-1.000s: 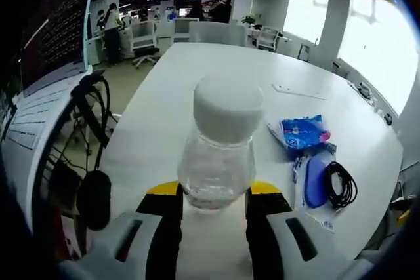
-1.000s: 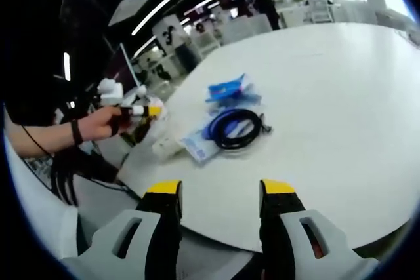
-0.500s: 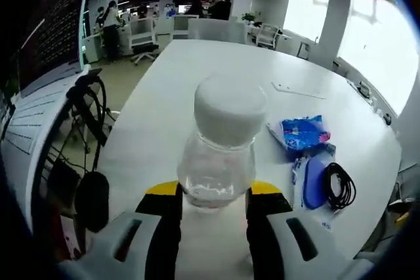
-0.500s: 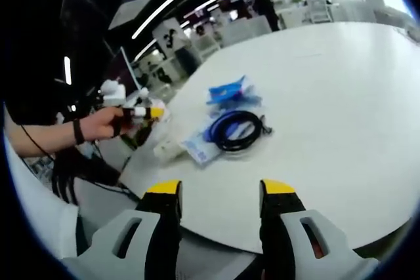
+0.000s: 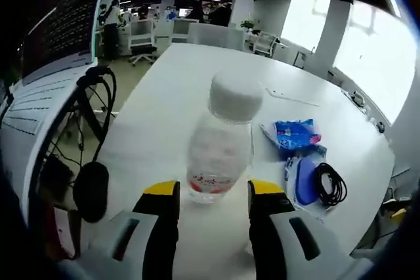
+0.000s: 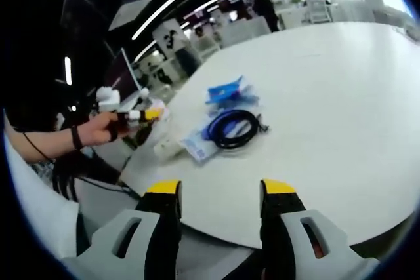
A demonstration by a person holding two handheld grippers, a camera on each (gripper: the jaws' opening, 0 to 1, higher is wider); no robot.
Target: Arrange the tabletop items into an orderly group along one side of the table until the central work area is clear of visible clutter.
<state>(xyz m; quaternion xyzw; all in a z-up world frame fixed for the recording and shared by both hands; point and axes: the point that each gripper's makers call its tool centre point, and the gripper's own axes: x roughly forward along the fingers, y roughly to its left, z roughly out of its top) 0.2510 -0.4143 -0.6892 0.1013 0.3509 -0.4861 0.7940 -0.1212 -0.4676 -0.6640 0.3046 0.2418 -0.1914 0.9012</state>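
Observation:
A clear plastic bottle with a white cap and a red label stands near the edge of the white table. Its base is just ahead of my left gripper, whose jaws stand open on either side without pressing it. To the right lie a blue snack packet, a flat blue item on a white sheet, and a coiled black cable. My right gripper hangs open over the table's near edge. From there I see the packet, the cable and the left gripper in a person's hand.
A black headset and looped cables hang off the table's left side. A thin white strip lies farther along the table. A small white object sits at the table edge. Office chairs and people stand far behind.
The bottle was held close between the left jaws; now it stands on the table farther ahead, let go, and the left gripper has drawn back. The right gripper has barely moved.

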